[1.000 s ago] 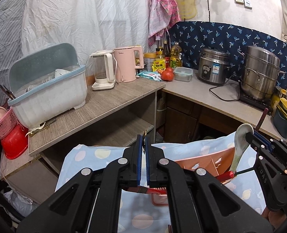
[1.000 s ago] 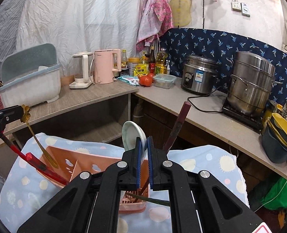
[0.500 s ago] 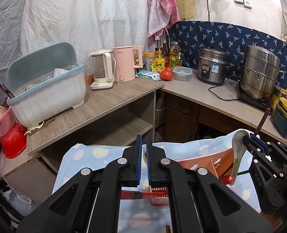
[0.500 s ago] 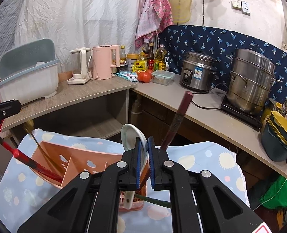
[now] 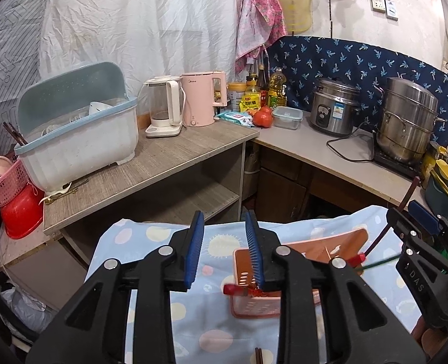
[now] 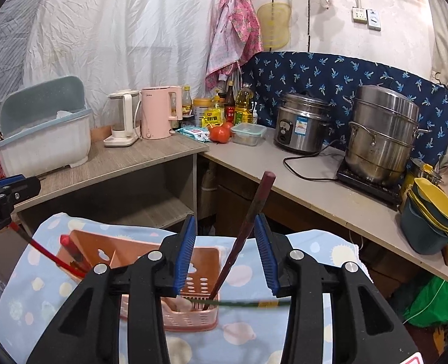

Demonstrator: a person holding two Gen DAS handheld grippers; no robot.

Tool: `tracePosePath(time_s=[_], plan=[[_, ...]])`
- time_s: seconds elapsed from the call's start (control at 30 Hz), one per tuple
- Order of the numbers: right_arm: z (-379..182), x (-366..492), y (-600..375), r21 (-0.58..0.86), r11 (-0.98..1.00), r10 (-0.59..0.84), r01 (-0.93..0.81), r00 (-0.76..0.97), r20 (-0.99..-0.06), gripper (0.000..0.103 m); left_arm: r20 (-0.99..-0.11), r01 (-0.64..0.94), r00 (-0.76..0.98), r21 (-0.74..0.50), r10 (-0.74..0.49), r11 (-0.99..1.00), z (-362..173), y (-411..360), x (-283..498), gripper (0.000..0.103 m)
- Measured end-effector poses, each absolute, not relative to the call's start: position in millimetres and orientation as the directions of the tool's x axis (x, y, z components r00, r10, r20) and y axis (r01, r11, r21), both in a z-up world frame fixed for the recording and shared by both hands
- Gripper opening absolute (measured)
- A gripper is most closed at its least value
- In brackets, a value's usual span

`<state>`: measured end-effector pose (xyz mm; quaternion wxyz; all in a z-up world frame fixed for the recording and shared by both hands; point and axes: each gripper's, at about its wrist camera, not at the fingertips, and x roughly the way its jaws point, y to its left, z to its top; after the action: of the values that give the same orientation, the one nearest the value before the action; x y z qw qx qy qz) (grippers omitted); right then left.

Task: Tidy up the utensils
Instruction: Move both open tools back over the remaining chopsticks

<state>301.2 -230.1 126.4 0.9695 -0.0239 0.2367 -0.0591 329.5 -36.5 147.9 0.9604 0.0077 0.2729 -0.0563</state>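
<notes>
Claws, left [image 5: 224, 251] and right [image 6: 225, 253], tilted downward over basket [image 6: 202, 261], opening, empty.

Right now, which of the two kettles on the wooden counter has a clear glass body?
The white kettle, the left one of the pair, nearer the dish rack. Its body is see-through; the pink kettle beside it is opaque.

Even, fairly bright indoor light, soft shadows under the counters, sharp focus, strong fisheye bending and dark corners.
</notes>
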Motion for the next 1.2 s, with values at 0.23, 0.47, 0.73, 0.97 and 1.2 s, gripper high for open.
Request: tracePosePath(time_s=[0.23,0.47,0.73,0.97,1.2], plan=[[131,284,-239,-0.052,0.992,-0.125,0.113,0.883,-0.452,0.039,-0.513,0.118,0.851,-0.022,-0.113,0.993,156,-33,318,0.027],[131,251,-243,-0.04,0.994,-0.112,0.106,0.879,-0.463,0.039,-0.518,0.114,0.847,-0.038,-0.117,0.993,155,-24,293,0.027],[119,196,-245,-0.012,0.995,-0.088,0.095,0.859,-0.504,0.039,-0.534,0.124,0.836,-0.039,-0.126,0.992,145,-16,245,0.027],[92,140,-242,0.004,0.997,-0.067,0.083,0.829,-0.555,0.039,-0.582,0.136,0.801,-0.052,-0.141,0.989,113,-9,193,0.027],[59,94,-239,0.026,0.997,-0.046,0.079,0.788,-0.614,0.039,-0.652,0.143,0.743,-0.064,-0.15,0.988,65,-3,149,0.027]])
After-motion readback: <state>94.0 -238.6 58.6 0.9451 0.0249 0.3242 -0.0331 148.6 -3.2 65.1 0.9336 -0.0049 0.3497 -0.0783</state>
